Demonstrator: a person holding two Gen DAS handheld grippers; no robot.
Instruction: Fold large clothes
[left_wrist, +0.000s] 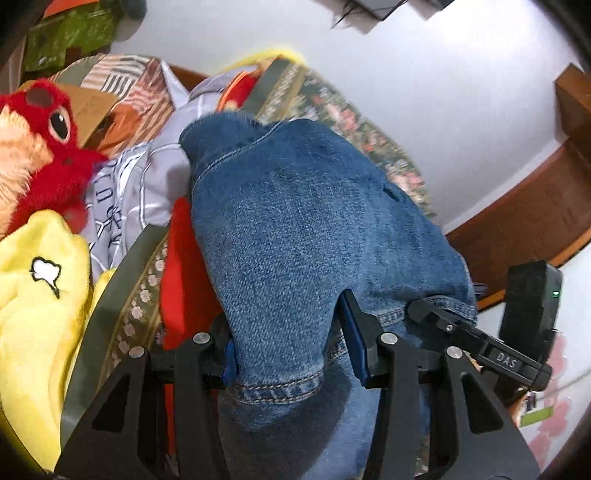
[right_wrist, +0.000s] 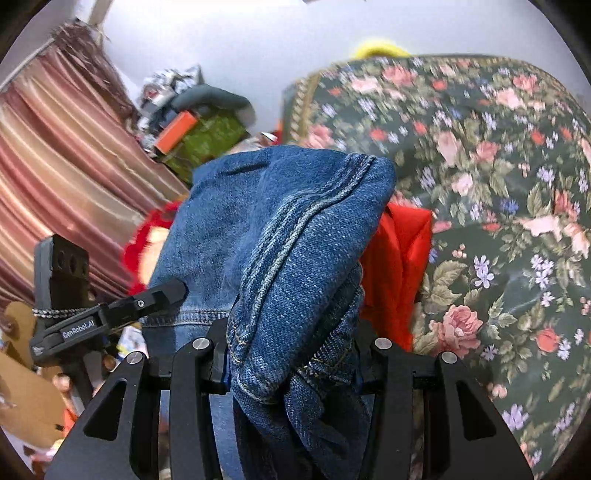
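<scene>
A pair of blue denim jeans (left_wrist: 303, 221) hangs bunched in front of both cameras. My left gripper (left_wrist: 291, 350) is shut on a thick fold of it near a stitched hem, with the blue pads pressed in on both sides. My right gripper (right_wrist: 291, 358) is shut on another bunch of the same jeans (right_wrist: 295, 229), where a double seam runs up the fold. In the left wrist view the right tool's black finger (left_wrist: 428, 312) touches the denim edge at the right. The left tool's finger (right_wrist: 162, 293) shows at the left of the right wrist view.
Under and behind the jeans lies a dark floral bedspread (right_wrist: 498, 184) with a red cloth (right_wrist: 399, 258) on it. To the left sit a red plush toy (left_wrist: 48, 147), a yellow plush (left_wrist: 37, 295) and a grey printed cloth (left_wrist: 140, 184). A striped curtain (right_wrist: 55, 166) hangs at the left, and a wooden frame (left_wrist: 535, 206) is at the right.
</scene>
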